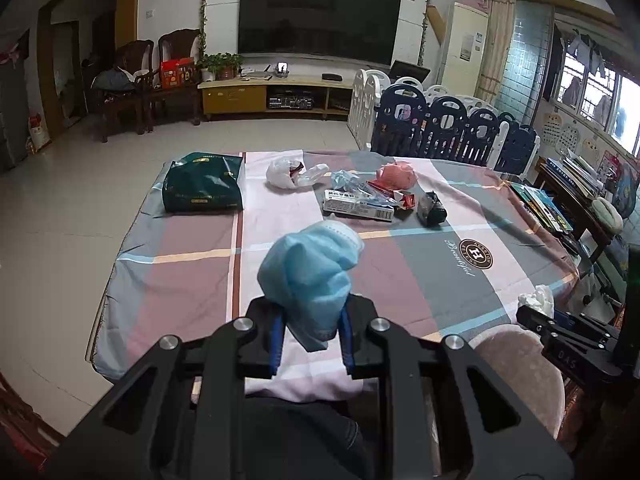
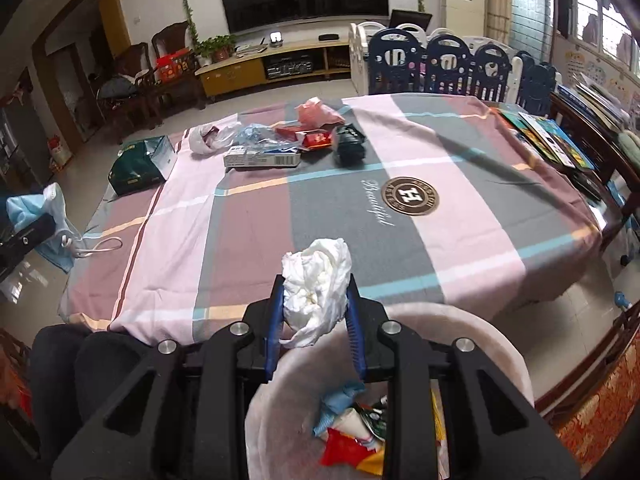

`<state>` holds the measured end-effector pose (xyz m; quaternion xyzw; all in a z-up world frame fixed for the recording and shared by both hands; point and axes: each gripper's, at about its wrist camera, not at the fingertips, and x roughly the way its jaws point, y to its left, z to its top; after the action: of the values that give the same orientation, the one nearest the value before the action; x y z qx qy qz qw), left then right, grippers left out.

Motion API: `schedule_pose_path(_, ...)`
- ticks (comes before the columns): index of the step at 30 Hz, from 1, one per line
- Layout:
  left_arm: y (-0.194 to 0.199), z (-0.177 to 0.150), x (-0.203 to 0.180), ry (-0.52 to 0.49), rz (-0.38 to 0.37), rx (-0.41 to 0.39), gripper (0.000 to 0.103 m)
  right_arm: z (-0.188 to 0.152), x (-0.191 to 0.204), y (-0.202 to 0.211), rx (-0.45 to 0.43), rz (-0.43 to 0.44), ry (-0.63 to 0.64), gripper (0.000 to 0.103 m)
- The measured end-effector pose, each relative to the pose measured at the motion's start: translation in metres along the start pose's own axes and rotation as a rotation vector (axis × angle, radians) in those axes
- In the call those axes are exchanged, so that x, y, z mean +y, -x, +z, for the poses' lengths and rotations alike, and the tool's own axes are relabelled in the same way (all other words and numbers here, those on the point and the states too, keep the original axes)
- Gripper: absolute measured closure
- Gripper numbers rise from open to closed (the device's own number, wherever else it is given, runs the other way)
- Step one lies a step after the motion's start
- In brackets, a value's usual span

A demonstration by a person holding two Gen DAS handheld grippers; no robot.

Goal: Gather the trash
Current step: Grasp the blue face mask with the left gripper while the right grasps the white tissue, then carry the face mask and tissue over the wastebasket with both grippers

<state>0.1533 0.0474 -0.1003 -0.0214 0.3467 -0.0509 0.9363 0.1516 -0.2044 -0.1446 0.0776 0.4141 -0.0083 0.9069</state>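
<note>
**Q.** What does each tool carry, and how should the drop be made?

**A.** The right gripper (image 2: pixel 314 312) is clamped narrow on a crumpled white tissue (image 2: pixel 316 288), which bulges above and ahead of its blue pads (image 2: pixel 354 332). Directly beneath those pads lies the pink bin (image 2: pixel 480 344), already holding bright wrappers (image 2: pixel 348 440). Judged from this alignment, the release can be made here: part the jaws fully and let the tissue fall clear, because soft paper may cling to a ribbed pad.

**Q.** And the left?

**A.** The left gripper (image 1: pixel 312 328) is pinched on a blue face mask (image 1: pixel 310 272), bunched between the pads and standing ahead of them. The bin rim (image 1: pixel 520 356) lies below and to the right of this tool, so it likely needs to travel right first. In the right-wrist view an ear loop (image 2: pixel 100 248) dangles beneath the mask; it should be inside the rim before release, lest it snag on the edge.

**Q.** Pose?

**A.** Both tools pitch downward over the near table edge, side by side and apart. Remaining litter (image 1: pixel 360 196) and a green bag (image 1: pixel 204 188) lie well ahead on the checked tablecloth (image 1: pixel 440 264).
</note>
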Motion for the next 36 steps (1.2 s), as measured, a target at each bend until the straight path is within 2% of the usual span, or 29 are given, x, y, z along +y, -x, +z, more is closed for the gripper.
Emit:
schedule_pose_path(7, 0.007, -0.006, -0.006, -0.003, -0.003, 0.005, 0.08, -0.012, -0.015, 0.015, 0.007, -0.032, -0.02, 0.074)
schedule_pose_path(19, 0.008, -0.009, 0.007, 0.024, 0.009, 0.012, 0.08, -0.014, 0.003, 0.016, 0.018, -0.003, 0.008, 0.074)
schedule_pose_path(29, 0.007, -0.011, 0.01, 0.035, 0.012, 0.017, 0.08, -0.018, 0.003, 0.013, 0.032, -0.003, 0.007, 0.074)
schedule_pose_path(36, 0.008, -0.012, 0.01, 0.032, 0.015, 0.018, 0.08, -0.026, -0.008, 0.013, 0.049, -0.036, 0.012, 0.074)
